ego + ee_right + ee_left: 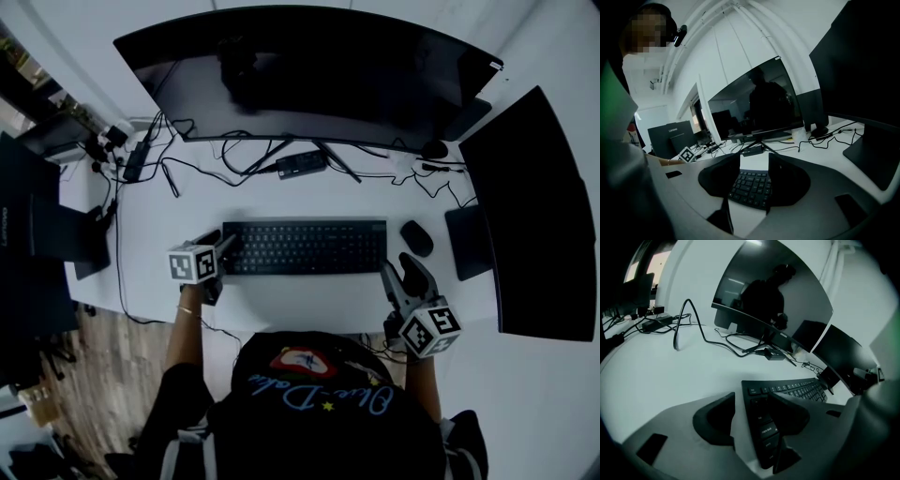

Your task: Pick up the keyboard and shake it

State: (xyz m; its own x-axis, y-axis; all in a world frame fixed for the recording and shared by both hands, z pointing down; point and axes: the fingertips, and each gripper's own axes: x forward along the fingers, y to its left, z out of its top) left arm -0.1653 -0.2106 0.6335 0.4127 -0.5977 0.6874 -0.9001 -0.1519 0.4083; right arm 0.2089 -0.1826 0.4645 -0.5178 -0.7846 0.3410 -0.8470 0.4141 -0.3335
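The keyboard's (305, 247) left end is set between the left fingers (717, 423); the mouse (416, 237) is laid beyond the right fingers (392, 281).

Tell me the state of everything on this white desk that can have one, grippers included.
Black flat keyboard: lying flat on the desk, not lifted.
Left gripper: open, jaws straddling the keyboard's left end.
Right gripper: open, empty, by the keyboard's right end.
Wide curved black monitor: screen dark.
Black side monitor at right: screen dark.
Black oval mouse: resting on the desk, untouched.
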